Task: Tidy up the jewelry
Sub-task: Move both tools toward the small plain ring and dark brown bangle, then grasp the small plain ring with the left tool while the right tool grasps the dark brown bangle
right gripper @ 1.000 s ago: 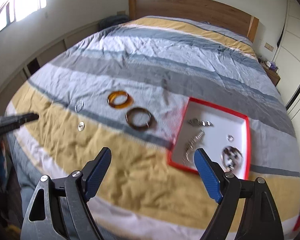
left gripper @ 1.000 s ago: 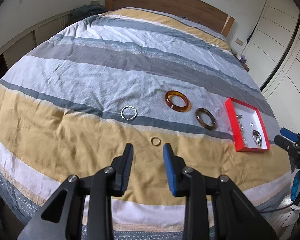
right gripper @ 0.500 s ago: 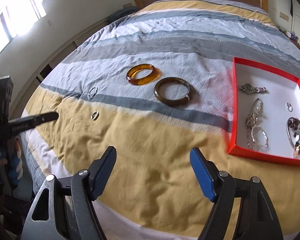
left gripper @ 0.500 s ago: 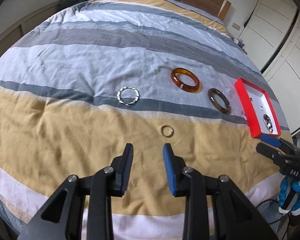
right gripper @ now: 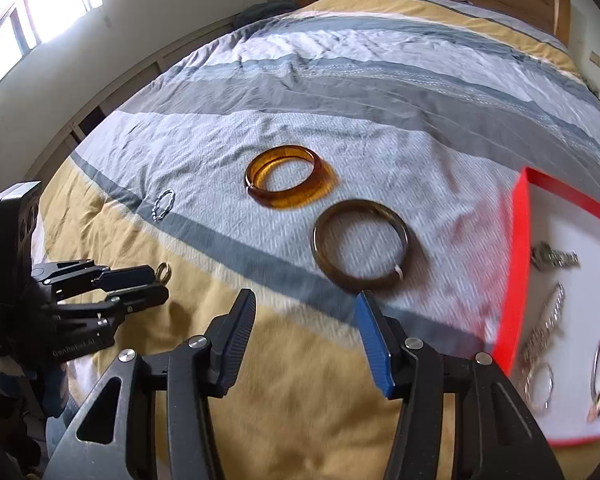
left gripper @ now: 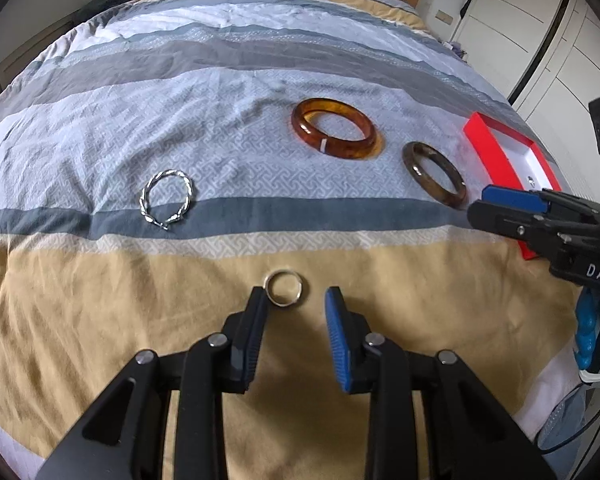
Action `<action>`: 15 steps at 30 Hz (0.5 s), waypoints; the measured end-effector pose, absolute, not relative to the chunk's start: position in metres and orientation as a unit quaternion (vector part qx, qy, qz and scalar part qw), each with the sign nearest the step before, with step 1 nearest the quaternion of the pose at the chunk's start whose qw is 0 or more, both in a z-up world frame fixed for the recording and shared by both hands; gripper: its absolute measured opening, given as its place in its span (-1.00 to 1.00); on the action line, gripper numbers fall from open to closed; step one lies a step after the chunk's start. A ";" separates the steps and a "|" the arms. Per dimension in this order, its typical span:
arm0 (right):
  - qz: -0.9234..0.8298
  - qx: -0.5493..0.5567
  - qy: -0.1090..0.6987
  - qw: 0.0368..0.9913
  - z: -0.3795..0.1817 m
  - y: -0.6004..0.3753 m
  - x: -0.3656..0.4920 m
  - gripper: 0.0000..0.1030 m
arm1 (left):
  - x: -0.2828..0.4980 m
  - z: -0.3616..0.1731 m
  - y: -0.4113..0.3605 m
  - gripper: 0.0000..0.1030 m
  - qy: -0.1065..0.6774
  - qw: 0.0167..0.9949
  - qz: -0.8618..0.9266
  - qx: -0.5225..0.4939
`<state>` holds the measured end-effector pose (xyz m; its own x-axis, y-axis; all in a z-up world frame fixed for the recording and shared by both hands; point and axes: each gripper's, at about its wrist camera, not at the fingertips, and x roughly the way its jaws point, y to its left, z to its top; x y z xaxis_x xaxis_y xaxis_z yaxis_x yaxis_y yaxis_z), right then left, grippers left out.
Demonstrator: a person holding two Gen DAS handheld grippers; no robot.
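A small metal ring (left gripper: 283,304) lies on the yellow stripe of the bedspread, just ahead of my left gripper (left gripper: 295,292). That gripper's jaws stand apart, and the ring sits close to the tip of the black finger. In the right wrist view the left gripper (right gripper: 160,282) shows beside the same ring (right gripper: 163,271). A dark brown bangle (right gripper: 320,256) lies right in front of my right gripper (right gripper: 305,298), whose jaws are closing with nothing between them. An amber bangle (right gripper: 292,200) rests just beyond it.
A twisted silver bracelet (left gripper: 188,192) lies to the left on the grey stripe. A red box (right gripper: 514,280) with a white floor holds a watch and several other pieces at the right. The wooden headboard and white wardrobe doors stand beyond the bed.
Both grippers have come down close to the bedspread. The left one has closed in on the small ring. The right one has swung from the red box to the dark bangle, its jaws narrowing.
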<state>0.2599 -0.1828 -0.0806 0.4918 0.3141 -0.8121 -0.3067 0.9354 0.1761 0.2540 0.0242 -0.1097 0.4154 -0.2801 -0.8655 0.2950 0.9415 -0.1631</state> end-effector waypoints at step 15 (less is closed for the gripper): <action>0.185 -0.031 0.505 0.843 -0.120 -0.160 0.313 -0.84 | 0.263 -0.119 0.015 -0.64 0.489 0.853 -0.174 0.048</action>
<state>0.3126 -0.1601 -0.1200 0.4227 0.2795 -0.8621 -0.3427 0.9299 0.1334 0.2632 0.0153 -0.1188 0.4611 -0.2504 -0.8512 0.3436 0.9349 -0.0889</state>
